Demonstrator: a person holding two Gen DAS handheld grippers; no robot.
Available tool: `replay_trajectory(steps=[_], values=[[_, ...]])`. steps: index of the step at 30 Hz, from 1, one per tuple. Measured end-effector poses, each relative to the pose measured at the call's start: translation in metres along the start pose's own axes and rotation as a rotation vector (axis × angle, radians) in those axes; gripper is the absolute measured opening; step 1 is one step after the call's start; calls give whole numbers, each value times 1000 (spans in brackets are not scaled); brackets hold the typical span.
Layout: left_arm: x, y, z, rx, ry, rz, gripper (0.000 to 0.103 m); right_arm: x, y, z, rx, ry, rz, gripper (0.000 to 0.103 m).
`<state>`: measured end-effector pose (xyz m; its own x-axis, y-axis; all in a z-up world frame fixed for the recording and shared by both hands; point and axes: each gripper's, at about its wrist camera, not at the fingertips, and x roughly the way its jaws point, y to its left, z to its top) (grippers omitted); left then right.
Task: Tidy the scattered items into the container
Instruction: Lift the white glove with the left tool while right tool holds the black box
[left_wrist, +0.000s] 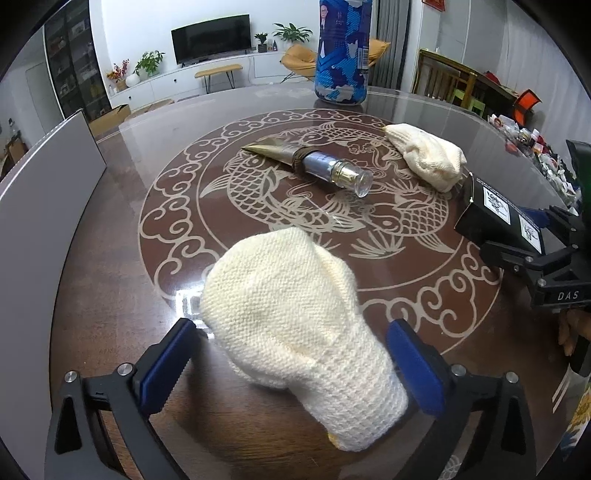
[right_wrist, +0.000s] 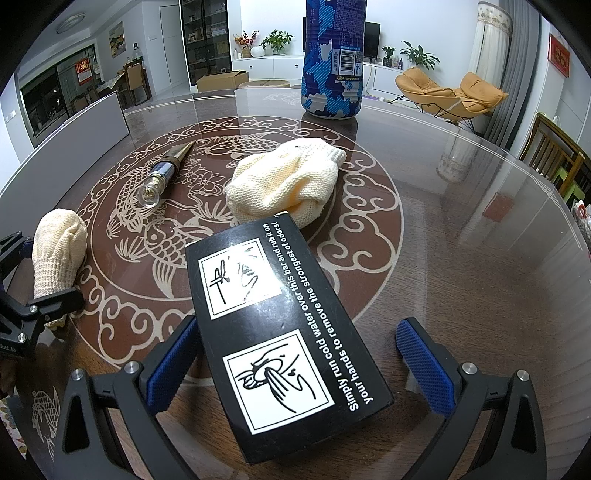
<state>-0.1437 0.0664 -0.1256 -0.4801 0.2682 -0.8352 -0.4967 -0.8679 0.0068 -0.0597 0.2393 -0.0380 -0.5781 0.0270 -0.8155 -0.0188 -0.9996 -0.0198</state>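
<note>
Living-room table (right_wrist: 461, 258), carp inlay. Left gripper (left_wrist: 295, 354): wide, straddling knit glove (left_wrist: 295, 314), ready to pinch. Right gripper (right_wrist: 295, 358): wide around black box (right_wrist: 280, 332), unclamped.

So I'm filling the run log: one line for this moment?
left gripper: open around knit glove | right gripper: open around black box | second glove, bottle: on table
</note>
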Motion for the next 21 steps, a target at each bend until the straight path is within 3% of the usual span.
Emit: replay_trajectory(steps=[9,16,21], values=[[-1,3,-4,-5,3,-3,103,-2,1,1,-12,9,14,103],[-11,9,-19,60,21,-43,103,-3,0,12,-82,237,52,103],[-10,10,-13,38,126,-23,103,-10,8,26,-135,304,62,103]])
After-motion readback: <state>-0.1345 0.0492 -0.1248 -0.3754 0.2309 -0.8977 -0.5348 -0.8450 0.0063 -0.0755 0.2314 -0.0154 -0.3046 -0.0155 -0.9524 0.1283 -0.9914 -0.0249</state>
